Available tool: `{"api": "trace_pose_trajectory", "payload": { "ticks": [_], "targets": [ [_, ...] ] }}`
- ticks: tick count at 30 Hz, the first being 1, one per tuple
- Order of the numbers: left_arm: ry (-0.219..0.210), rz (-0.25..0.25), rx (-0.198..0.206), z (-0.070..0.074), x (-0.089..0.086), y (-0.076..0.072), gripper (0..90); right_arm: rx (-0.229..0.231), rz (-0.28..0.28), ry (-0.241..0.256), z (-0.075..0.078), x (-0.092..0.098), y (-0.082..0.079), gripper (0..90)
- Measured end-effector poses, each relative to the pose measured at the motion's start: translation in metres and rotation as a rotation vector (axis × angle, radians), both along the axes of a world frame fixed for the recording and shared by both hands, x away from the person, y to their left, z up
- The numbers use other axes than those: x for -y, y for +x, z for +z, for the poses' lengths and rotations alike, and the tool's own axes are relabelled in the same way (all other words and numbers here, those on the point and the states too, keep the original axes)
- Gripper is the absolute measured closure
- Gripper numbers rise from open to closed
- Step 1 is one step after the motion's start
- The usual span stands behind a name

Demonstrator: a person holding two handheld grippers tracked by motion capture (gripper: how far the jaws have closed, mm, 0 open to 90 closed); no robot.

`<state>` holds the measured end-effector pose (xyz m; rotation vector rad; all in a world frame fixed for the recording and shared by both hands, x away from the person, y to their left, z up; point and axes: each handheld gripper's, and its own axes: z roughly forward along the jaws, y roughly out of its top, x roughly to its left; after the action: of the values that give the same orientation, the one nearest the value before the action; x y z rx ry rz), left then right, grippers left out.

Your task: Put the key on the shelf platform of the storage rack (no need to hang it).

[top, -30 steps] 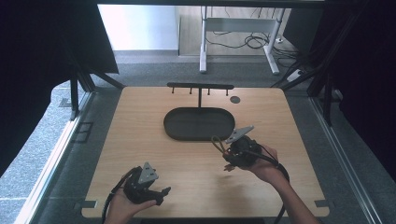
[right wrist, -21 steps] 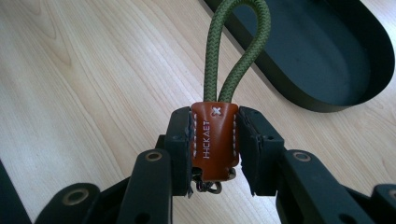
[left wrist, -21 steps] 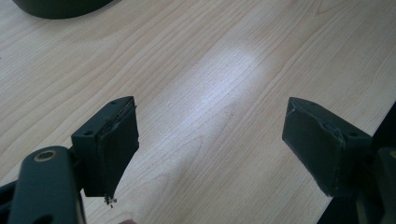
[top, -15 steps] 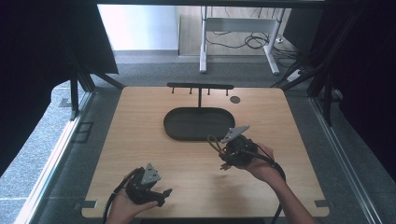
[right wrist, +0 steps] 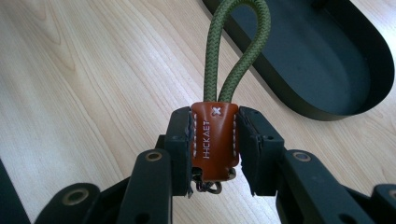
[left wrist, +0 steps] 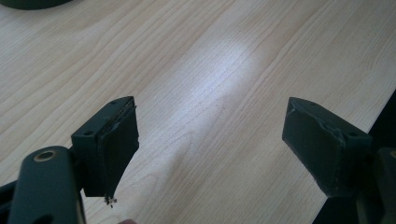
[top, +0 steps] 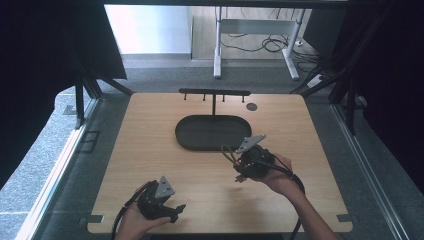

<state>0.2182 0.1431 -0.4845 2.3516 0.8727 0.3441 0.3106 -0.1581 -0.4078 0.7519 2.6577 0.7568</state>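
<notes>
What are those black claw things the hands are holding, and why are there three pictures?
They are grippers, pinching tools that a person squeezes by hand. One picture looks down on the wooden table from above. The other two come from small cameras riding on each gripper. On the table stands a black oval tray with a hook rack rising behind it. The right gripper pinches a key strap: a brown leather tab with a green cord loop. The left gripper is open and holds nothing.

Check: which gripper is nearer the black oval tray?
Right. The right gripper hovers just off the black oval tray near edge; the left gripper sits back by the table's front edge.
</notes>
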Motion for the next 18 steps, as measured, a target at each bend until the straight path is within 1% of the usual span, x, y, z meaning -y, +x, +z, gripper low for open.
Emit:
{"api": "trace_pose_trajectory", "payload": {
  "ticks": [10, 18],
  "targets": [
    [0.016, -0.014, -0.01, -0.0025, 0.002, 0.0, 19.0, -0.002, 0.002, 0.002, -0.0009, -0.0016, 0.0002, 67.4],
    [0.028, -0.025, -0.018, -0.0047, 0.0037, 0.0003, 19.0, -0.005, -0.001, 0.002, -0.0029, 0.0013, 0.0013, 67.3]
  ]
}}
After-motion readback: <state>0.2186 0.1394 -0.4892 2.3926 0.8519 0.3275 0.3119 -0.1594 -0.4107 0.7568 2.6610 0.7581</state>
